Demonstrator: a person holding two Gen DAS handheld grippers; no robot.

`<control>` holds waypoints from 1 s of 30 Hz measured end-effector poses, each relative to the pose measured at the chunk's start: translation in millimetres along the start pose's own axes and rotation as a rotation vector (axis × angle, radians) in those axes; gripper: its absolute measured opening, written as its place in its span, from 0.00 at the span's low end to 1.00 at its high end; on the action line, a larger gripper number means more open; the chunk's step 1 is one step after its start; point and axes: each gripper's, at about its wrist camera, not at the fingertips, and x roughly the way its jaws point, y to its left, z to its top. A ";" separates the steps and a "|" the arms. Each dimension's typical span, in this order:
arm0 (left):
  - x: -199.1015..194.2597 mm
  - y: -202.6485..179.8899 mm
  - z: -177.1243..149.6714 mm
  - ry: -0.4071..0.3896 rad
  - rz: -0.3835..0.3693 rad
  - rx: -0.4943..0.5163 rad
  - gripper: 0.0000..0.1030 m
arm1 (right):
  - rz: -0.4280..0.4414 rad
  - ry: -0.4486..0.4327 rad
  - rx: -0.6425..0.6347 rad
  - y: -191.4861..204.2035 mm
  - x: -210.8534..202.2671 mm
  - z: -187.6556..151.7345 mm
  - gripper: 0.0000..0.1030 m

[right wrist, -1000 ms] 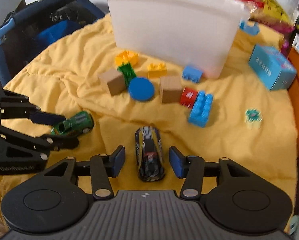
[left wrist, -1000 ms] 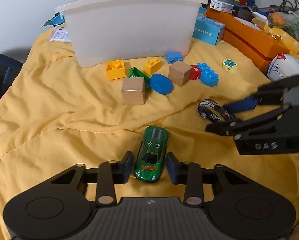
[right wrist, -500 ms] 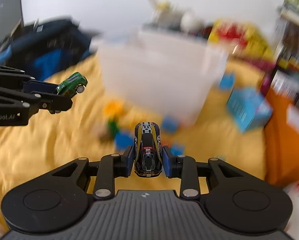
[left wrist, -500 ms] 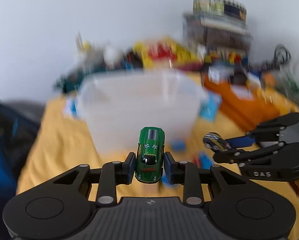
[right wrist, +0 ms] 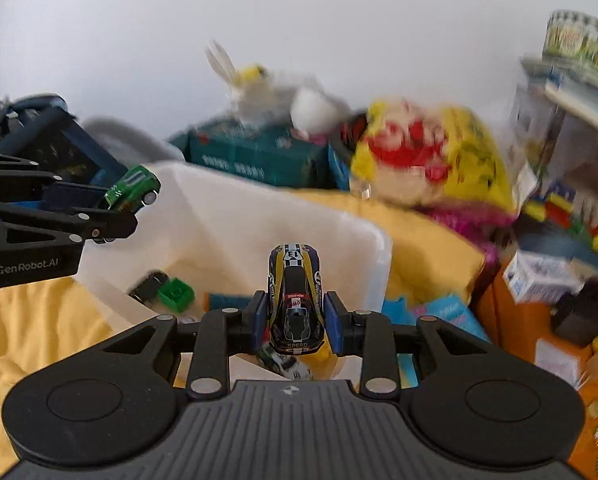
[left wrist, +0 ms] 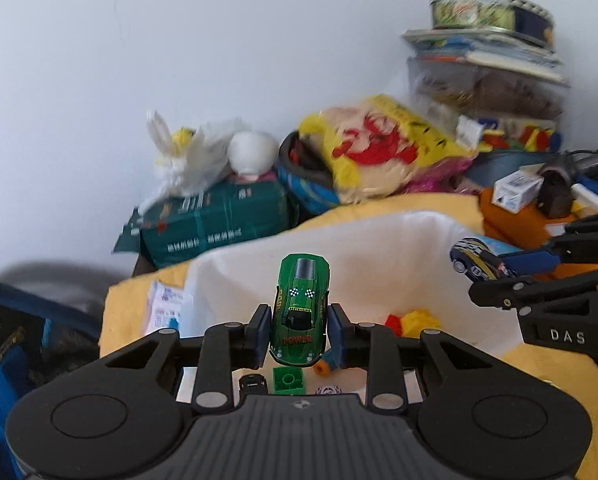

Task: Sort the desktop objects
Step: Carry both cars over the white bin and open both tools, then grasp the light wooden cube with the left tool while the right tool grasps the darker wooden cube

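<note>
Pale bare wall behind; clutter heaped against it: green carton (left wrist: pixel 215 220), yellow-red bag (left wrist: pixel 387 152), white plush rabbit (left wrist: pixel 187 156), stacked tins and books at right. Yellow quilted cloth (right wrist: pixel 31 332) covers the counter. White plastic bin (right wrist: pixel 259 224) sits on it, holding a green block (right wrist: pixel 175 294), small dark car and other bits. Left hand-held gripper (left wrist: pixel 298 330) pinches the green toy car (left wrist: pixel 301 308), raised above the bin. Right hand-held gripper (right wrist: pixel 295 318) pinches the black-and-yellow toy car (right wrist: pixel 295 296) over the bin's near edge.
</note>
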 end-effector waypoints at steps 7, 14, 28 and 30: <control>-4.5 -3.4 -8.5 0.006 -0.013 0.007 0.44 | 0.005 0.032 -0.011 2.1 14.3 -7.5 0.34; -50.8 -2.7 -16.9 -0.068 -0.041 -0.036 0.50 | 0.024 -0.038 -0.004 -3.2 -16.5 -6.5 0.36; -54.7 -54.8 -157.6 0.210 -0.109 -0.077 0.55 | 0.078 0.127 -0.054 1.6 -29.4 -107.4 0.38; -50.2 -59.4 -159.9 0.212 -0.091 -0.055 0.55 | 0.080 0.166 -0.015 1.1 -22.5 -122.6 0.38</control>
